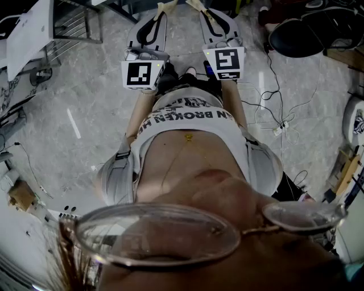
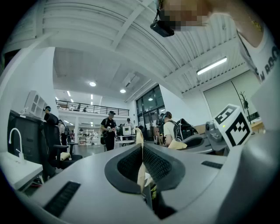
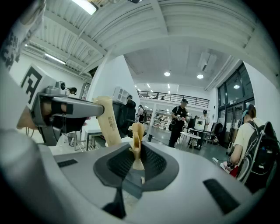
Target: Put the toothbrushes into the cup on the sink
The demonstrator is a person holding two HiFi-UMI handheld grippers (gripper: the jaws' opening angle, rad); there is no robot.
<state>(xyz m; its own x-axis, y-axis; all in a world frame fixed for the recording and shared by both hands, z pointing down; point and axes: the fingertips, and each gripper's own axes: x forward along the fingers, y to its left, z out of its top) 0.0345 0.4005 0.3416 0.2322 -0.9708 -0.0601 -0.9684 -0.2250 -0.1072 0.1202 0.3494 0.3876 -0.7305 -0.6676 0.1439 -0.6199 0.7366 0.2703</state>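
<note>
Tap: far left, upright on a white tabletop.
Left tongs: together, nothing between, held out before the person's belly.
Right tongs: together, nothing between, just right of the left.

bright overhead strip lights, heavy fisheye warp, dark corners, blurred foreground

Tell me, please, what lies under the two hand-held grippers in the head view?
Pale marbled floor shows under the left hand-held gripper and right hand-held gripper. Their own bodies cover the patch directly beneath.
</note>
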